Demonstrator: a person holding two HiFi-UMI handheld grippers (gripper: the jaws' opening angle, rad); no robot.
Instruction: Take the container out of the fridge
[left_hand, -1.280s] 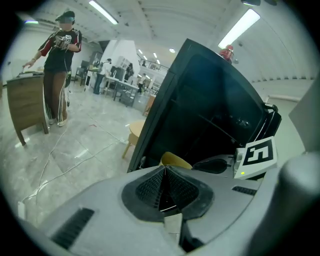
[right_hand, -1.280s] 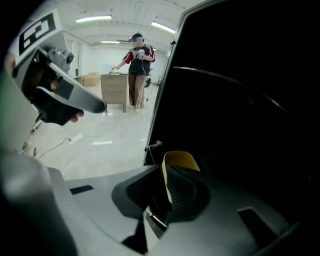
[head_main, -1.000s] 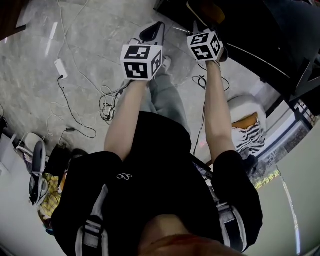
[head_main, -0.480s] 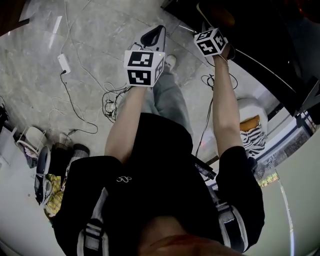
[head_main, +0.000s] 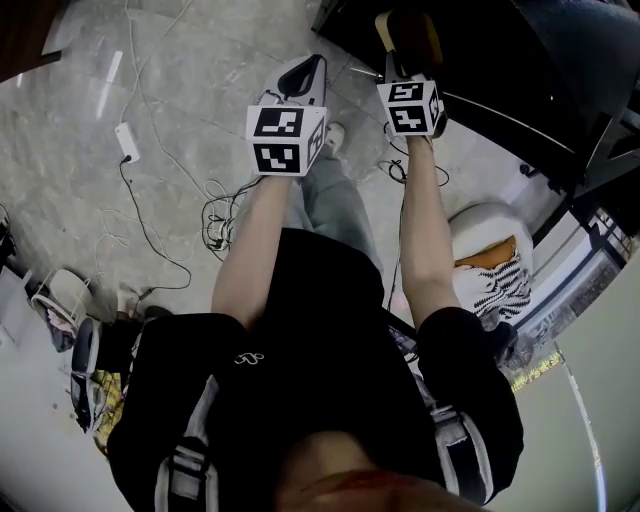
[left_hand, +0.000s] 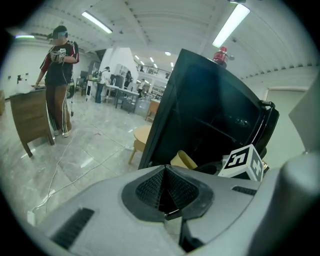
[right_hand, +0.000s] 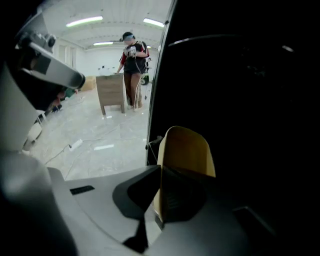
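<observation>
A tan container (right_hand: 189, 150) is pinched by its rim in my right gripper (right_hand: 161, 172), whose jaws are shut on it, at the front of the dark open fridge (right_hand: 240, 100). In the head view the container (head_main: 410, 30) shows just beyond the right gripper's marker cube (head_main: 410, 107), against the black fridge (head_main: 520, 60). My left gripper (left_hand: 165, 170) is shut on nothing and hangs left of the fridge (left_hand: 210, 110). From it I see the container (left_hand: 182, 160) and the right cube (left_hand: 243, 162).
Cables and a white power strip (head_main: 125, 140) lie on the marble floor. A white stool with striped cloth (head_main: 490, 250) stands at the right. A round wooden stool (left_hand: 140, 137) sits beside the fridge. A person (left_hand: 59, 80) stands by a wooden cabinet (left_hand: 30, 117) far off.
The right gripper has drawn back a little toward me, and more of the tan container now shows outside the fridge. The left gripper has hardly moved.
</observation>
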